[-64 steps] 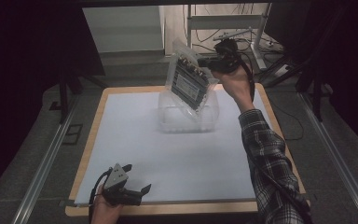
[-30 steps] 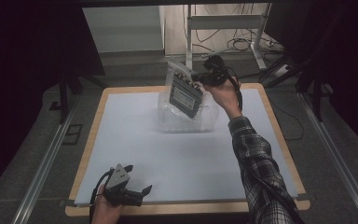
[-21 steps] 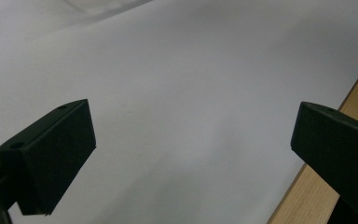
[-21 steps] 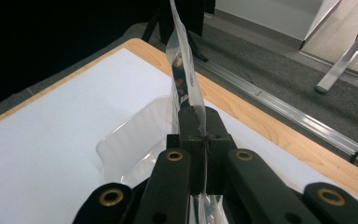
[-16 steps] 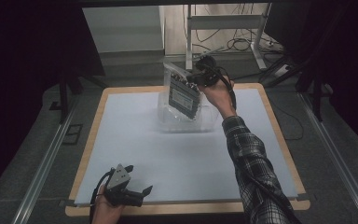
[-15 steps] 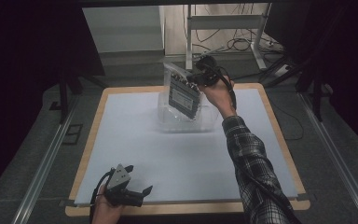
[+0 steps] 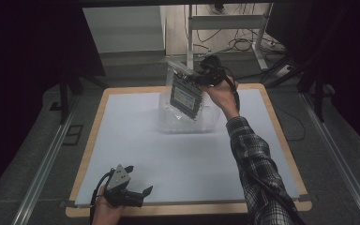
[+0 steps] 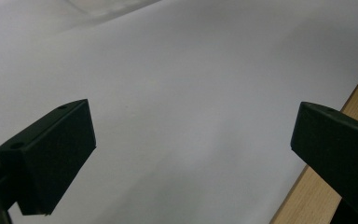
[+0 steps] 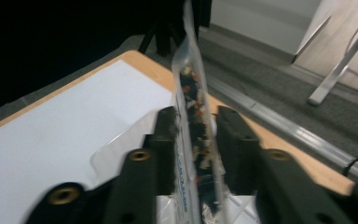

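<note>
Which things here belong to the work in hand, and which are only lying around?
Part of the work:
- snack bag, between the jaws of the right hand-held gripper, which have just been opening
- clear plastic box under the bag

Only lying around:
- left hand-held gripper, open, at the near table edge
- metal stand and cables on the floor behind

The white counter [image 7: 183, 154] is evenly lit from above, while the surroundings are lost in near darkness. Glare is seen on the clear plastic container [image 7: 187, 117]. In the right gripper view the packet [image 9: 193, 116] appears blurred, perhaps by motion.
</note>
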Available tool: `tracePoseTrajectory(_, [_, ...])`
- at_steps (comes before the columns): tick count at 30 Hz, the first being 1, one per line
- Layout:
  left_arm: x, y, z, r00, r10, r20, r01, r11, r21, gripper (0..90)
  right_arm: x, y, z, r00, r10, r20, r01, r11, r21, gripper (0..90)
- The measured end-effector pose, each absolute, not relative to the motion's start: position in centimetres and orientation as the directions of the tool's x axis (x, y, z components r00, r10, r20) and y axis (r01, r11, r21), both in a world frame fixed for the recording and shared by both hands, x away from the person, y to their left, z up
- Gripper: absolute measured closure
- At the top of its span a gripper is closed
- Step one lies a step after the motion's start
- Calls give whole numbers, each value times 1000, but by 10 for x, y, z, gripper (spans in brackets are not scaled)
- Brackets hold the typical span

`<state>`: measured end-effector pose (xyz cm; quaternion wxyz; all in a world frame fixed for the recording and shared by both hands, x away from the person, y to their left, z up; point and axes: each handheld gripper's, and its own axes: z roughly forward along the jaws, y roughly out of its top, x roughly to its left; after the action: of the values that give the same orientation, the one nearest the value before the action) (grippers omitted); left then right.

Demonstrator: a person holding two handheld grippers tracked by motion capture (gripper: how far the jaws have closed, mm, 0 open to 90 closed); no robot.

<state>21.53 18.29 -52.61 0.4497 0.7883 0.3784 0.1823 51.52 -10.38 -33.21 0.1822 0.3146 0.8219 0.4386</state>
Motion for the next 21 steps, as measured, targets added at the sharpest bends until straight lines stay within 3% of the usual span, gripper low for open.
tracePoseTrajectory(12, [215, 182, -526, 646, 761, -50, 433, -313, 845, 0, 514, -118, -324, -725, 687, -55, 322, 408, 854, 312])
tracePoseTrajectory(21, [216, 182, -526, 646, 762, -48, 431, -311, 847, 0, 506, -126, -314, -737, 673, -61, 298, 405, 864, 207])
